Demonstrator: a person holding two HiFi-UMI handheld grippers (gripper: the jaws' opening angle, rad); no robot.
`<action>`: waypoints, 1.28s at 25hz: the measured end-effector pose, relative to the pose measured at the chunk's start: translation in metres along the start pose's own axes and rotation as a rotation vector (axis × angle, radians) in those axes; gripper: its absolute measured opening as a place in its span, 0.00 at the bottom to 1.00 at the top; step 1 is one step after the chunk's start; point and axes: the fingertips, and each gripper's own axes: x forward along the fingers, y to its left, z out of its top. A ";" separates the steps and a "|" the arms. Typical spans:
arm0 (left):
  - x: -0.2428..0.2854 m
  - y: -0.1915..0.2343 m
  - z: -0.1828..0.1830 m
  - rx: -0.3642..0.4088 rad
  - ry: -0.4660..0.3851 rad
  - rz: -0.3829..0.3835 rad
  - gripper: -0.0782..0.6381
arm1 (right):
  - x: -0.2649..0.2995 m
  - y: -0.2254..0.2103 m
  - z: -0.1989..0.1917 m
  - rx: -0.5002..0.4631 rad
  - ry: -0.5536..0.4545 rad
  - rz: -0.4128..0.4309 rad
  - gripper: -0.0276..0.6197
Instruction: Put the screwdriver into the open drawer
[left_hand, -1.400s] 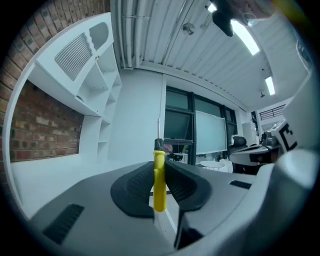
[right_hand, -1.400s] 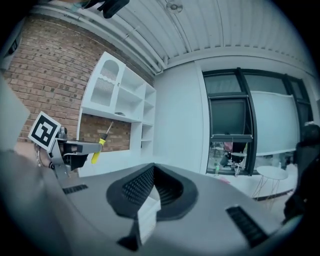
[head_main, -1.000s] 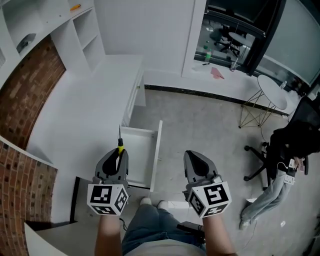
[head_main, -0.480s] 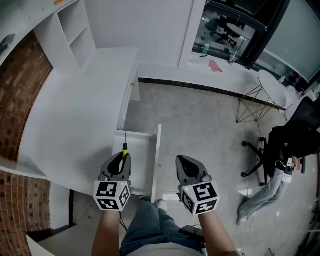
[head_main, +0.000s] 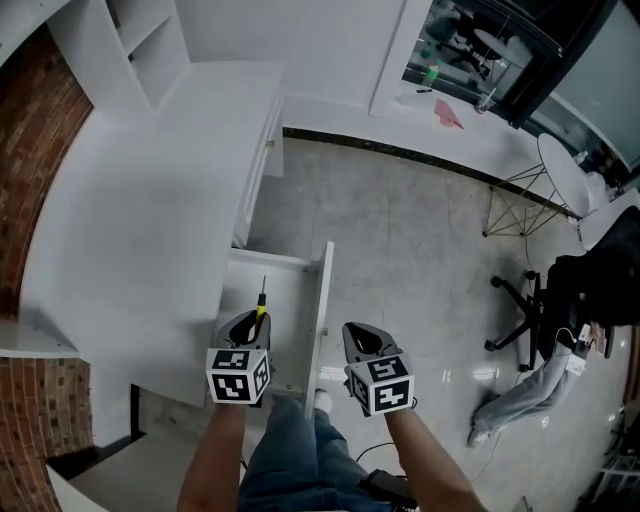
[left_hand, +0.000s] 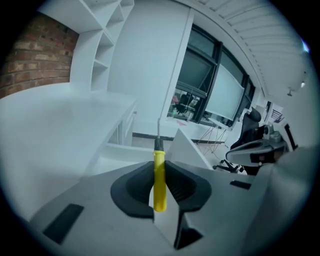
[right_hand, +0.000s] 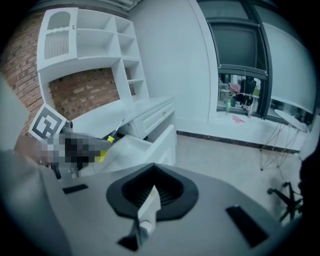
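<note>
Over the open drawer (head_main: 322, 300) beside the white desk (head_main: 150, 200), the left gripper (head_main: 250, 320) grasps the yellow screwdriver (head_main: 260, 303), its tip pointing far. To its right, the right gripper (head_main: 357, 336) is clenched, empty.

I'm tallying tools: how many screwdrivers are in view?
1: the yellow-handled screwdriver, clamped in the left gripper, over the open drawer in the head view. Others may be hidden inside the drawer.

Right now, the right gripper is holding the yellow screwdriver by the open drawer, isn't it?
No. It is the left gripper that holds the yellow screwdriver by the open drawer. The right gripper holds nothing. The left gripper view shows the handle clamped between its jaws.
</note>
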 end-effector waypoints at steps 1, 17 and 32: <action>0.007 0.003 -0.010 -0.015 0.028 0.004 0.22 | 0.008 -0.002 -0.010 0.008 0.023 0.002 0.06; 0.097 0.042 -0.135 -0.097 0.407 0.085 0.22 | 0.091 -0.033 -0.131 0.179 0.294 -0.060 0.06; 0.097 0.044 -0.153 -0.093 0.465 0.148 0.33 | 0.081 -0.036 -0.138 0.232 0.295 -0.080 0.06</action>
